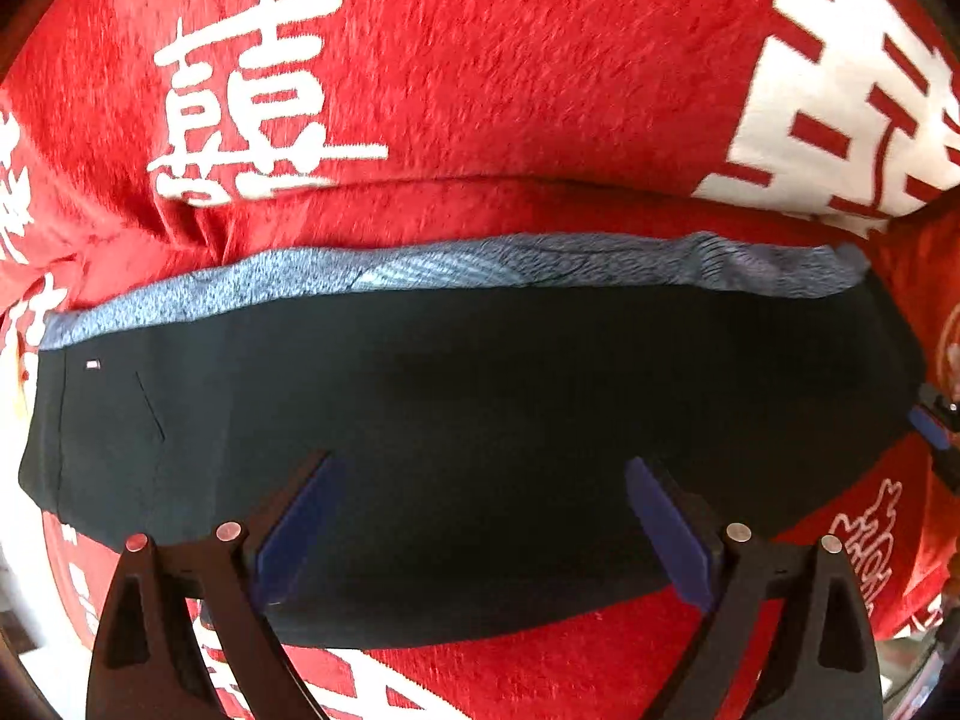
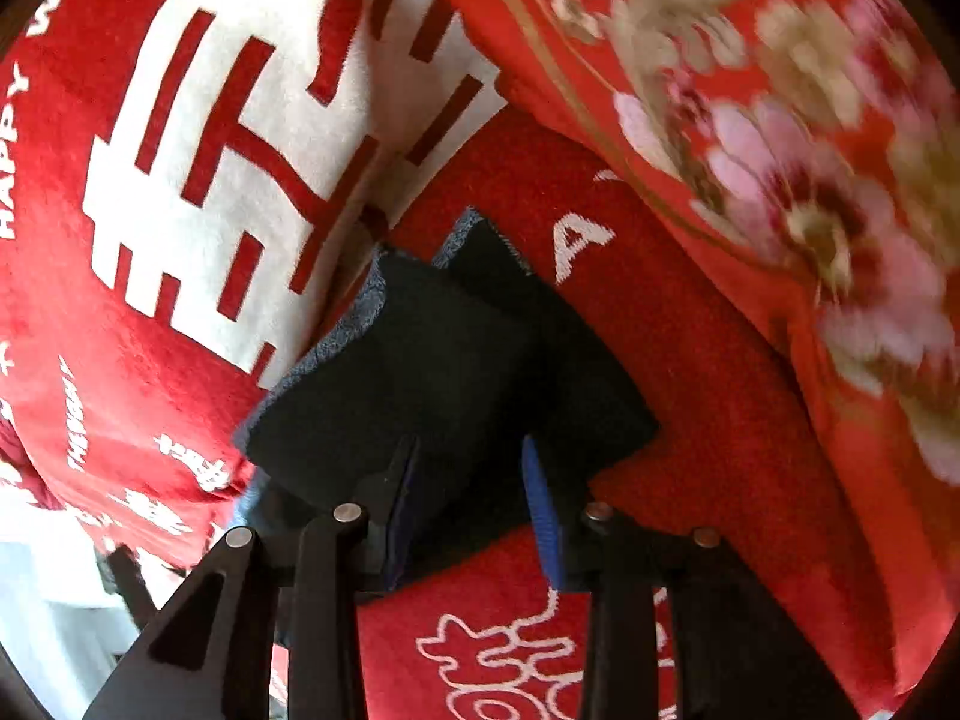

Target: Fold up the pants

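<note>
**Inspection: dark pants lying folded on red blanket, both grippers spread**

One pair of dark pants (image 1: 468, 420) is lying as a long flat band across a red blanket (image 1: 480, 60) printed with white characters; a blue-grey inner lining (image 1: 420, 270) is showing along the far edge; whether a counter or a bed is underneath cannot be told. The left gripper (image 1: 483, 516) is hovering over the near middle of the band, fingers spread wide, holding nothing. The right gripper (image 2: 471, 504) is sitting at one end of the garment, where two layers are overlapping; its fingers are spread, with cloth lying between them, not pinched as far as the view is showing; its tip is also peeking in at the right edge of the left wrist view.

Judgement: the lengthwise fold is looking done, and a crosswise fold is likely remaining. To do it well, the right gripper should be taking both layers together at the end; the left should be pinning the middle as a crease line, keeping the lining edge aligned.

Count: one pair of pants; two grippers; one red blanket; one floral red cloth (image 2: 780, 150) rising beside it.
</note>
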Available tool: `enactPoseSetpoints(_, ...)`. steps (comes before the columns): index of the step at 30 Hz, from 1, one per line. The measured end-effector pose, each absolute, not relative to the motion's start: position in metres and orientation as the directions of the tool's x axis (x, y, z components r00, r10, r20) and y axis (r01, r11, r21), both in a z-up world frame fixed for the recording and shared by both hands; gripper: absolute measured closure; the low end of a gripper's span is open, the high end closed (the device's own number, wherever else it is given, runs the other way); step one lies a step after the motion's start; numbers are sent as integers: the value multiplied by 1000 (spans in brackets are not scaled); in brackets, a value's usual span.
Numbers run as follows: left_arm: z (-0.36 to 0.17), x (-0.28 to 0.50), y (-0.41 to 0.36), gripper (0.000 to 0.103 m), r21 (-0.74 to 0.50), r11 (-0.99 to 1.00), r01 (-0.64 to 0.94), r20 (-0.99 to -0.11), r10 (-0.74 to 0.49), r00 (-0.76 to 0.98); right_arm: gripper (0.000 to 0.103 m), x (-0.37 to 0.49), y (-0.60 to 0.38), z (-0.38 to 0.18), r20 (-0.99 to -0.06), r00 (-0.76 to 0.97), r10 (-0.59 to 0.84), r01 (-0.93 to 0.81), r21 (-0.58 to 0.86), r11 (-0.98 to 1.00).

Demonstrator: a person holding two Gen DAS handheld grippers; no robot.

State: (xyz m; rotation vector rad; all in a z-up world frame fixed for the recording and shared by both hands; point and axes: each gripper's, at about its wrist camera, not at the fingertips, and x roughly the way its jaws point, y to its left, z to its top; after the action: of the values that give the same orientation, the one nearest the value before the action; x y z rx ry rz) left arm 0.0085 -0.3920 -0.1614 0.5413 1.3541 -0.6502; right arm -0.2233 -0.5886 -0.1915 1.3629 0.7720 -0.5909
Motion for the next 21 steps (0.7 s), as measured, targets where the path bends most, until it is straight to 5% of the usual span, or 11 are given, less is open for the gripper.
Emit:
enactPoseSetpoints(4, -185, 7, -393, 7, -12, 727, 687, -996, -73, 59, 66, -207, -599, -205, -755, 651, 79, 747, 655, 112)
enactPoseSetpoints(5, -195, 7, -392, 7, -21, 736, 676, -999, -49, 23, 70, -203, -603, -209, -757, 649, 78, 750, 653, 108)
enactPoseSetpoints(6, -205, 8, -390, 7, -27, 754, 656, -1000, -21, -17, 92, -201, -605, -207, -773, 629, 77, 765, 634, 112)
enactPoseSetpoints(7, -206, 9, -386, 7, -38, 770, 637, -999, -31, -23, 94, -200, -606, -202, -790, 609, 67, 780, 612, 131)
enactPoseSetpoints(12, -177, 4, -386, 7, -24, 743, 669, -992, -102, 78, 94, -218, -589, -163, -820, 573, -17, 797, 552, 244)
enactPoseSetpoints(17, -192, 4, -389, 7, 12, 746, 666, -998, -33, 54, 93, -237, -582, -206, -855, 514, 67, 838, 518, 174)
enactPoseSetpoints(21, -173, 4, -389, 7, 23, 746, 665, -990, -76, 119, 77, -236, -579, -173, -903, 429, -17, 885, 416, 209)
